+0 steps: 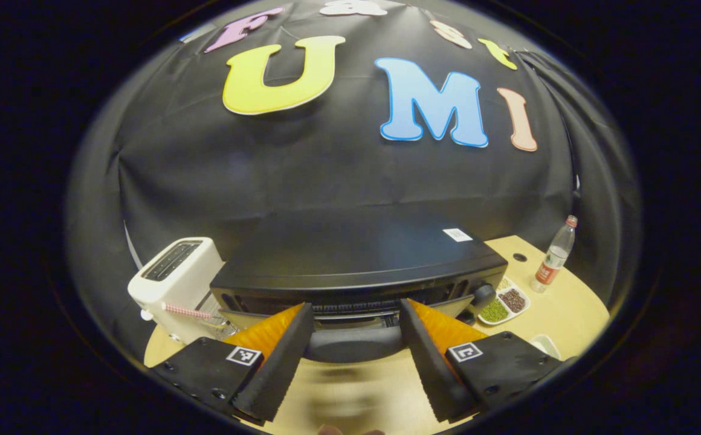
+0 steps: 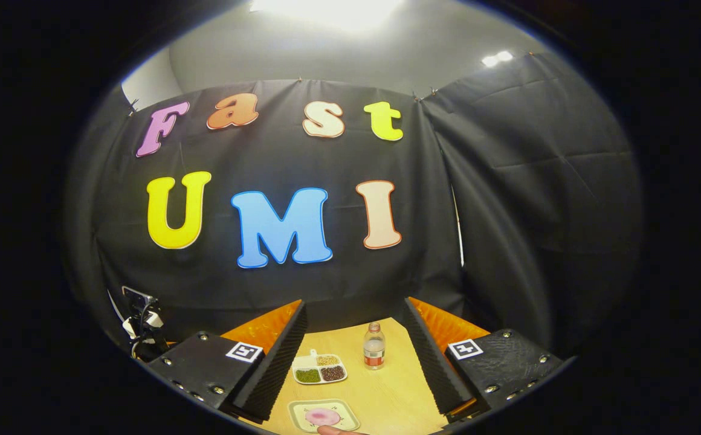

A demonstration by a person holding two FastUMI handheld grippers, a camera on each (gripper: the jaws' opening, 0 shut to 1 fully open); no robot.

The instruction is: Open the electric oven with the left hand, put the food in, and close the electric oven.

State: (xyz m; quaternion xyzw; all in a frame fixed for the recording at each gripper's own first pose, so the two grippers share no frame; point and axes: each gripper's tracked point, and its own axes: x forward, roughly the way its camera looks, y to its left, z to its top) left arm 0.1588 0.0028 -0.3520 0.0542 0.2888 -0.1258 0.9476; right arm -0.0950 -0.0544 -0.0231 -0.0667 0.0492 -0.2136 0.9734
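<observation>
While left hand-held gripper [image 1: 355,338] gapes wide | boxy black oven [image 1: 359,266] | rounded handle [image 1: 353,343] between

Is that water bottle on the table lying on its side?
No, the water bottle stands upright on the wooden table, cap up, just beside the divided tray of beans.
</observation>
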